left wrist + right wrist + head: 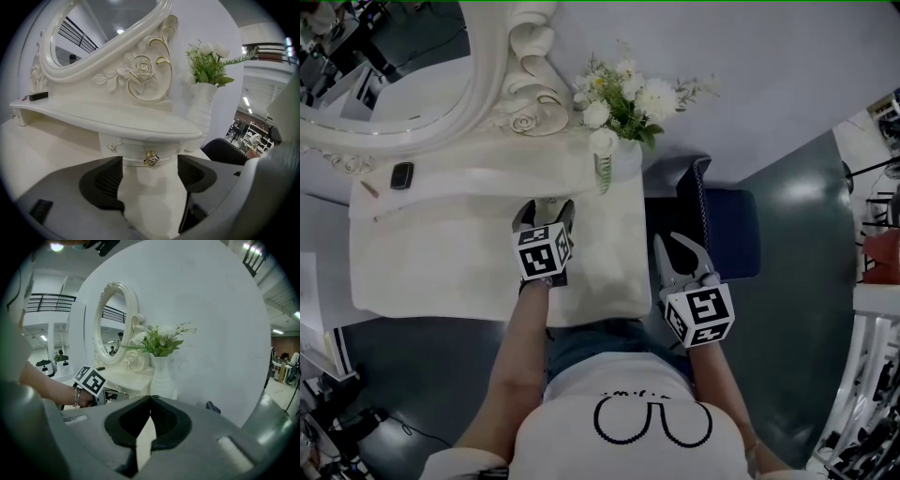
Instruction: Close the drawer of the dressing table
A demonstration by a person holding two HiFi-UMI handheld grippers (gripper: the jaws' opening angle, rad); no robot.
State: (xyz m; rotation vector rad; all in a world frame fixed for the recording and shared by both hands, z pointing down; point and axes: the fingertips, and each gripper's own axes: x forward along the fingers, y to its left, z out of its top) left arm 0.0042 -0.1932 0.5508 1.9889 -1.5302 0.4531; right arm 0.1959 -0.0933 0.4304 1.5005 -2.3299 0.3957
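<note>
The left gripper (546, 217) reaches out over the dressing table (431, 267), tilted downward. Its jaws are spread wide with nothing between them, and they face the drawer (136, 157) just ahead. The right gripper (678, 251) hangs past the table's right edge over a dark chair (731, 230), its jaws pressed together on nothing. The white drawer, with its gold knob (151, 158), sits tucked under the curved shelf (117, 123).

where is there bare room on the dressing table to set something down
Bare: the lower tabletop left of the left tongs, and the raised shelf between the small black object and the vase. Crowded: the centre by the drawer knob and the vase corner.
</note>
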